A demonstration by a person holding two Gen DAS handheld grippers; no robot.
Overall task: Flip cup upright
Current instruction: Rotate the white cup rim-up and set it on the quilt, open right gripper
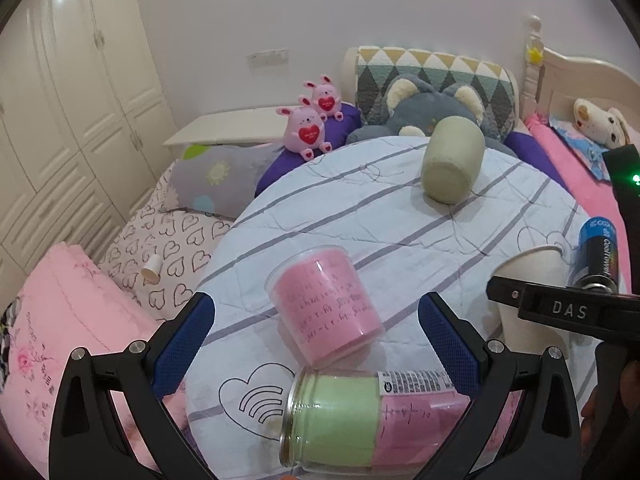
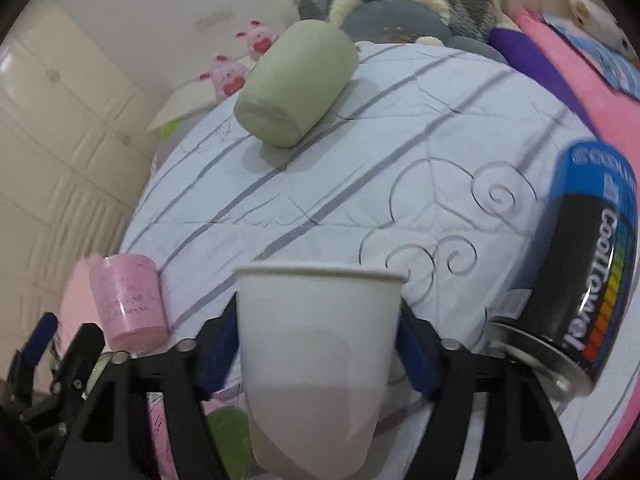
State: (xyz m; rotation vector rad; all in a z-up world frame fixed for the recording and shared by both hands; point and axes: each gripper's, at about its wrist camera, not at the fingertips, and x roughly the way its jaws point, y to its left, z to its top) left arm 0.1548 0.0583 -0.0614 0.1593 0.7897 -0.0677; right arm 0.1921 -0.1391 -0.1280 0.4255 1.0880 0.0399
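A white paper cup stands mouth up between my right gripper's blue pads, which are closed on its sides; it also shows in the left wrist view. My left gripper is open and empty. A clear cup with pink paper stands upside down between and just beyond its fingers; it shows in the right wrist view too. A glass jar with green and pink paper lies on its side under the left gripper. A green cup lies on its side further back.
A blue and black can lies on its side at the right. All rest on a striped quilt on a bed. Plush toys and pillows line the back. A wardrobe stands at the left.
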